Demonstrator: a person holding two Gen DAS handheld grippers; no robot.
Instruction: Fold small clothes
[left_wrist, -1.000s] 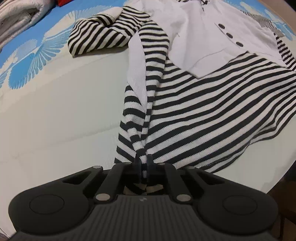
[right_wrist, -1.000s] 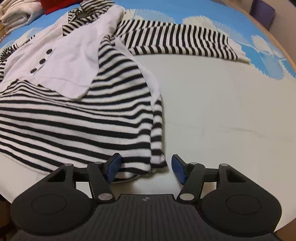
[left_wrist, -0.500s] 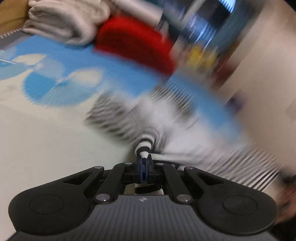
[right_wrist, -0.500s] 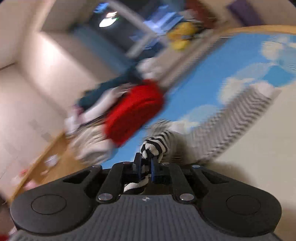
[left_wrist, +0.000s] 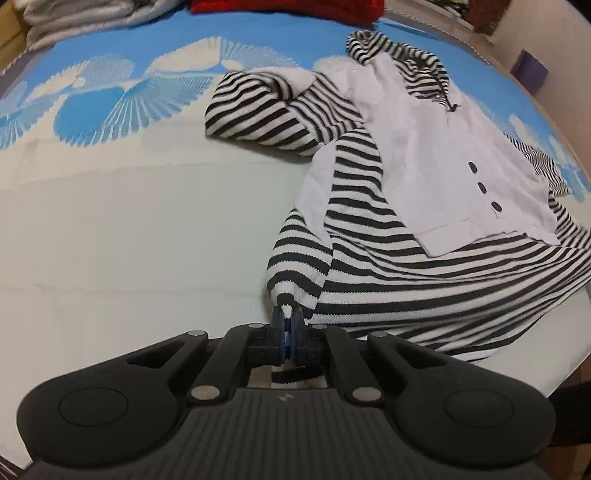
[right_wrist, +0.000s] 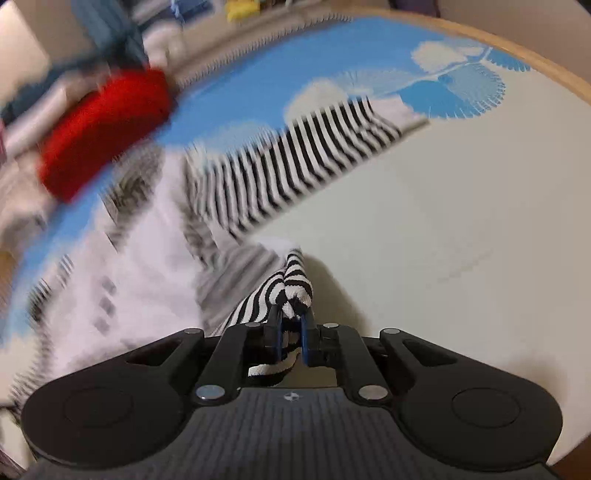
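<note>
The striped sweater (left_wrist: 388, 258) lies spread on the blue-and-cream surface (left_wrist: 129, 221), collar at the far end, white button panel on top, hem nearest. A second ago only the left hand-held gripper (left_wrist: 287, 328) pinched the hem's left corner; the right hand-held gripper (right_wrist: 291, 325) stood wide around the right corner. Now both are clamped on hem fabric — the right one holds a bunched striped fold — and the right view is smeared with motion. Judging by that, the hem is being lifted to carry toward the collar. A red garment (left_wrist: 288, 7) and folded pale clothes (left_wrist: 74, 14) sit at the far edge.
</note>
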